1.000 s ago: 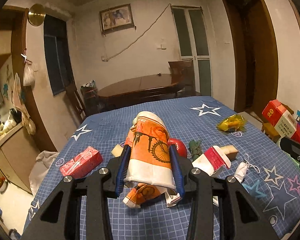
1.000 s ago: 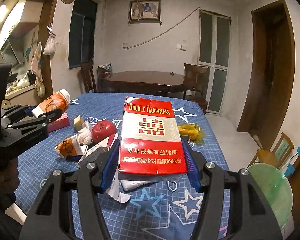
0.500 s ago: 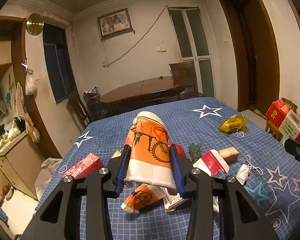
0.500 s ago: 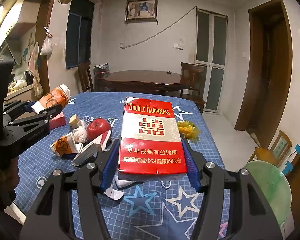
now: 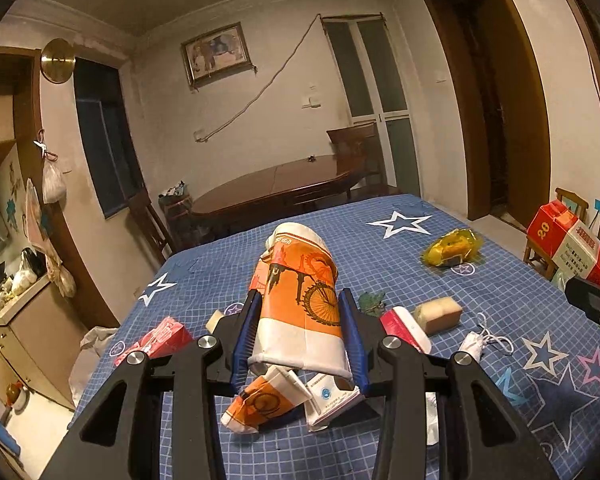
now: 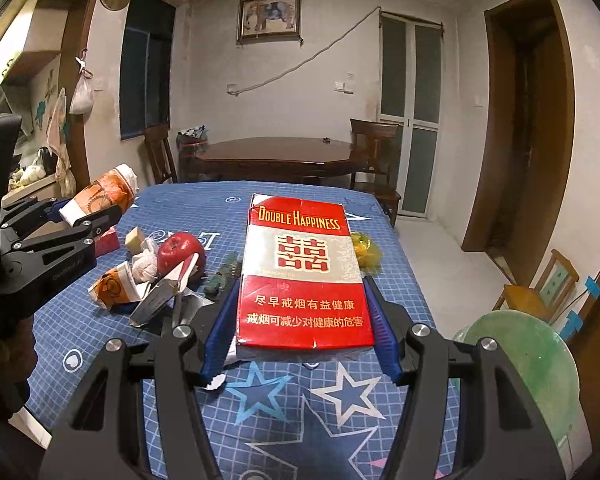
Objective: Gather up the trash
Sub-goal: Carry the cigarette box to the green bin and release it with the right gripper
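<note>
My left gripper (image 5: 300, 334) is shut on an orange and white paper cup (image 5: 298, 300) with a bicycle print, held above the blue star-print tablecloth (image 5: 480, 288). In the right wrist view that same cup (image 6: 104, 196) shows at the left in the left gripper (image 6: 98, 216). My right gripper (image 6: 300, 332) is shut on a flat red and white cigarette carton (image 6: 302, 268), lifted over the table. Below lie a second crushed orange cup (image 5: 260, 402), a red apple (image 6: 180, 252), a yellow wrapper (image 5: 452, 248) and a face mask (image 5: 476, 340).
A red packet (image 5: 160, 338), a bread piece (image 5: 438, 312), a white paper box (image 5: 332, 400) and a green scrap (image 5: 370, 304) litter the cloth (image 6: 260, 408). A green bin (image 6: 528, 364) stands at the table's right. A wooden table (image 6: 272, 154) and chairs stand behind.
The left gripper with its cup has drifted sideways over the table, so the litter below sits shifted in its view. The right gripper and carton have hardly moved.
</note>
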### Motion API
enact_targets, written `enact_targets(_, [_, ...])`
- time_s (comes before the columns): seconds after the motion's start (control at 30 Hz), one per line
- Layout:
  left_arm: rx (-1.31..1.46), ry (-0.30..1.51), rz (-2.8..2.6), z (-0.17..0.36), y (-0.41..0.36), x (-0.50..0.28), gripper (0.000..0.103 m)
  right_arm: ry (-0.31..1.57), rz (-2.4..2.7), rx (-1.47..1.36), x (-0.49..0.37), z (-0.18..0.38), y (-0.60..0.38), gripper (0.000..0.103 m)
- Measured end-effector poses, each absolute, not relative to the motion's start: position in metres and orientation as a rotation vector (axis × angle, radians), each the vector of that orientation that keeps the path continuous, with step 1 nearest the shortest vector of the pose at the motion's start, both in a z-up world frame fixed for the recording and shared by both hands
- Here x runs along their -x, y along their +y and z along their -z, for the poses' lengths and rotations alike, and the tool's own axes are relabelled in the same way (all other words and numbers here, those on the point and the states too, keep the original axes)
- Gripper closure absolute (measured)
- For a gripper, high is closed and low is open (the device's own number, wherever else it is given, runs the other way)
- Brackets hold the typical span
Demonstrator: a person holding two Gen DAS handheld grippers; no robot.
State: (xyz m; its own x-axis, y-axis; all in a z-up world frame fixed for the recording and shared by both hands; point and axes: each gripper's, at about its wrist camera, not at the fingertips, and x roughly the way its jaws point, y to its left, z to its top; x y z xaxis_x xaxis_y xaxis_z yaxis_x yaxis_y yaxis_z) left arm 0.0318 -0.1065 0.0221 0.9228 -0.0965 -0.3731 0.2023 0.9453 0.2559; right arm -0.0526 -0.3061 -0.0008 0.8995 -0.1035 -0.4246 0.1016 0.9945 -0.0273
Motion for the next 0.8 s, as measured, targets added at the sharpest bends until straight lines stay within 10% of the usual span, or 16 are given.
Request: enact_targets(0.8, [-0.37,0.346,0.349,-0.023,-0.208,-0.032,0.062,0.419,0.271,-0.06,0.087,-0.002,-0.372,0.046])
